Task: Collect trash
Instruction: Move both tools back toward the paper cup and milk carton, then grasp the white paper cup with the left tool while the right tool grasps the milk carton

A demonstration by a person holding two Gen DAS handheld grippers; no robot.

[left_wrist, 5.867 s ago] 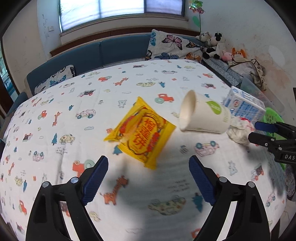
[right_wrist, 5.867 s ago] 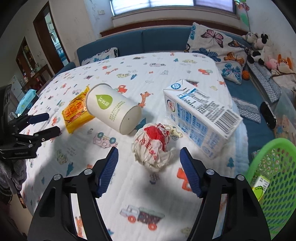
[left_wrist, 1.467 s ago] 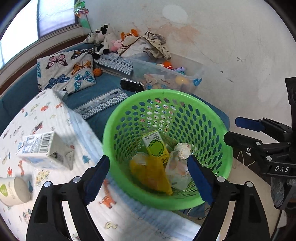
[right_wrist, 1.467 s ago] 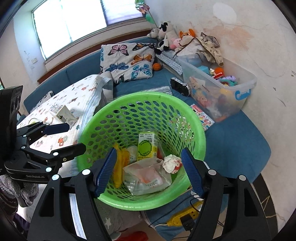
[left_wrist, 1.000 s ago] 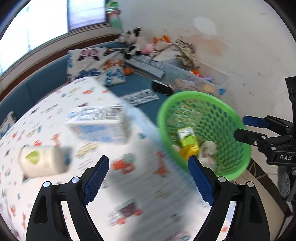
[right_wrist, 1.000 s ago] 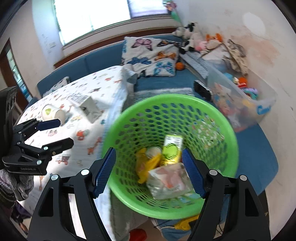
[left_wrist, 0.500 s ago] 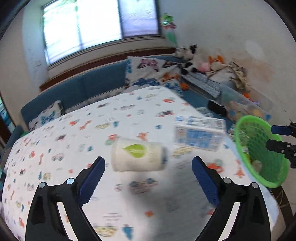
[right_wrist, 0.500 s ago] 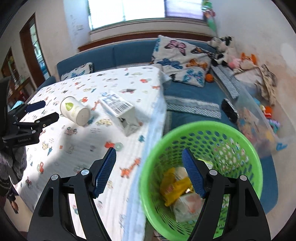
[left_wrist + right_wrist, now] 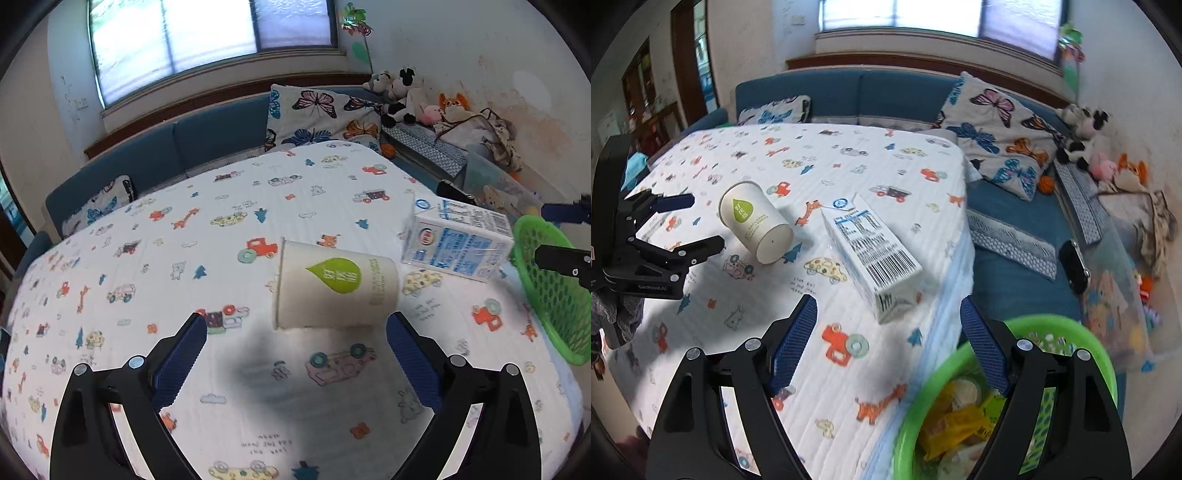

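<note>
A white paper cup [image 9: 334, 290] with a green drop logo lies on its side on the patterned tablecloth [image 9: 258, 206]. A blue and white milk carton [image 9: 456, 243] lies to its right, near the table edge. My left gripper [image 9: 295, 356] is open and empty, just in front of the cup. My right gripper [image 9: 888, 347] is open and empty, just in front of the carton [image 9: 871, 254], with the cup [image 9: 755, 221] further left. The green basket [image 9: 997, 402] below the table edge holds a yellow packet and other trash.
A blue sofa [image 9: 849, 92] with butterfly pillows [image 9: 997, 136] runs behind the table. Stuffed toys [image 9: 399, 96] and a clear storage bin [image 9: 1115, 291] sit along the right wall. The left gripper shows at the left of the right wrist view [image 9: 677, 225].
Both grippers swung away from the basket back to the table. The left one has closed in on the cup, the right one on the carton. Both stay open and empty.
</note>
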